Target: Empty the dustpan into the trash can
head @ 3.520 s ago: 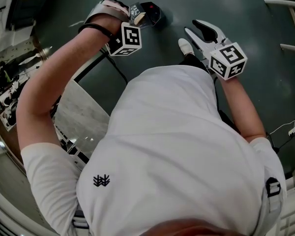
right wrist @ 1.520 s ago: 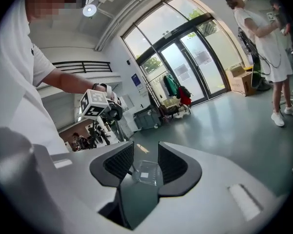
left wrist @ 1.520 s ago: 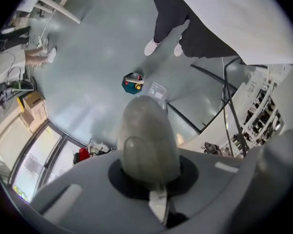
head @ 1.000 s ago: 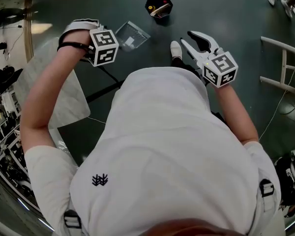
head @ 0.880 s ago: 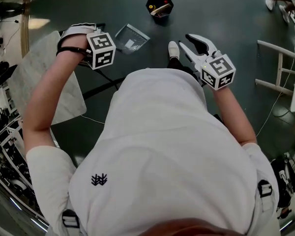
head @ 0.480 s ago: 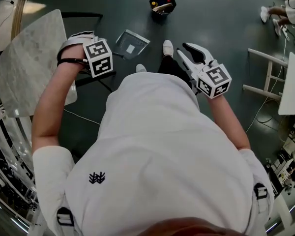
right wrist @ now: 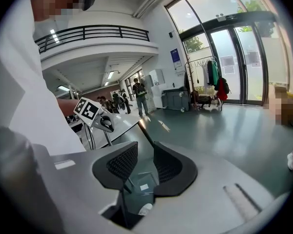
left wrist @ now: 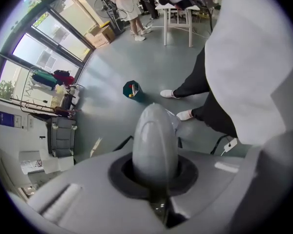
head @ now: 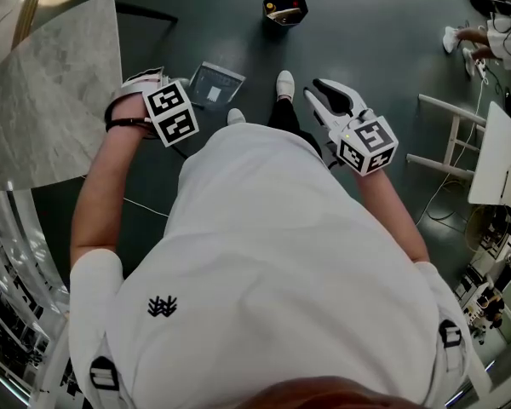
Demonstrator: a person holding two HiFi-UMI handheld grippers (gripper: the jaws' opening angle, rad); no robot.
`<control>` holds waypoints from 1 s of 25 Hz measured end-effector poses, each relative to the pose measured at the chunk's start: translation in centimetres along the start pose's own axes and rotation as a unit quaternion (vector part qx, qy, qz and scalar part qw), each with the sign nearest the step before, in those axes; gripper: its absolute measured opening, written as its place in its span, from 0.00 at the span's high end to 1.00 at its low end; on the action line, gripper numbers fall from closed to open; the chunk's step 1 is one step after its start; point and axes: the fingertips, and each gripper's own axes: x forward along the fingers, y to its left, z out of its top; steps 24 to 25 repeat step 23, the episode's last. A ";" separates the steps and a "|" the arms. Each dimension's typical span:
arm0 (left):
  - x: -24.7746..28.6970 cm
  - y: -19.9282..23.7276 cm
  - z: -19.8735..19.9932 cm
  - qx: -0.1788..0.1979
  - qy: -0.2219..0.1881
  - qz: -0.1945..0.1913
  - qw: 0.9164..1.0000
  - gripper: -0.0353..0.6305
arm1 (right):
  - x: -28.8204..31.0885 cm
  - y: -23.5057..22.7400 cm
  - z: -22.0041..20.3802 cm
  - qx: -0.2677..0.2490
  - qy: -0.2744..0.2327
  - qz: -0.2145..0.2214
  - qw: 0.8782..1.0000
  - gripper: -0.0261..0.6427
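Dustpan (head: 215, 83), its pan low by the person's shoes (head: 284, 83) and short of the trash can (head: 284, 7), looks light and stiff, likely to swing, so it is best held high on its handle (left wrist: 154, 121). The left claw (left wrist: 155, 155) is clamped there. Left to right: a marble table (head: 43, 100), smooth dark floor (head: 392, 24), and the right claw (head: 330, 99) spread and empty.

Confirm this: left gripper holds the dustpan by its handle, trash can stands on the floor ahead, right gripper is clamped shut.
The right gripper is not shut: the right gripper view shows its fingers apart, nothing between them. The left gripper does hold the dustpan by its handle, and the trash can stands ahead on the floor.
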 end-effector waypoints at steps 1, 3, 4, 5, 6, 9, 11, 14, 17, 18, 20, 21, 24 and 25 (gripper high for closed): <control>-0.1 -0.3 -0.2 -0.007 -0.006 -0.001 1.000 0.86 | 0.0 0.2 0.0 -0.001 0.001 -0.001 1.000 0.81; -0.3 -0.7 -0.6 -0.022 -0.017 -0.002 1.000 0.86 | 0.2 0.6 0.2 -0.004 0.003 -0.003 1.000 0.81; -0.3 -0.9 -0.8 -0.029 -0.021 -0.003 0.999 0.86 | 0.3 0.7 0.2 -0.005 0.004 -0.003 1.000 0.81; -0.4 -1.1 -1.1 -0.033 -0.023 -0.004 0.999 0.86 | 0.5 0.9 0.3 -0.007 0.005 -0.002 1.000 0.81; -0.4 -1.3 -1.3 -0.037 -0.025 -0.005 0.999 0.86 | 0.6 1.1 0.3 -0.008 0.007 -0.001 1.000 0.81; -0.3 -1.8 -1.8 -0.049 -0.028 -0.006 0.998 0.86 | 0.9 1.3 0.6 -0.014 0.008 0.000 1.000 0.81; -0.4 -1.9 -2.1 -0.058 -0.032 -0.006 0.998 0.86 | 1.1 1.4 1.0 -0.019 0.008 0.001 1.000 0.81; -0.4 -2.3 -2.3 -0.069 -0.039 -0.006 0.997 0.86 | 1.5 1.9 1.2 -0.026 0.010 0.004 1.000 0.81; -0.5 -2.4 -2.3 -0.076 -0.049 -0.003 0.996 0.86 | 1.8 2.3 1.5 -0.032 0.013 0.007 0.999 0.81; -0.5 -2.4 -2.1 -0.077 -0.052 -0.003 0.996 0.86 | 1.8 2.3 1.6 -0.033 0.014 0.008 0.999 0.82; -0.7 -2.4 -1.8 -0.078 -0.060 -0.003 0.995 0.86 | 2.1 2.3 1.8 -0.034 0.014 0.009 0.999 0.82; -0.7 -2.4 -1.7 -0.078 -0.063 -0.003 0.995 0.86 | 2.2 2.3 2.0 -0.035 0.014 0.009 0.999 0.82; -0.8 -2.2 -1.4 -0.076 -0.068 -0.003 0.995 0.86 | 2.4 2.3 2.1 -0.036 0.014 0.009 0.999 0.82; -0.8 -2.2 -1.4 -0.076 -0.068 -0.003 0.995 0.86 | 2.4 2.3 2.1 -0.036 0.014 0.009 0.999 0.82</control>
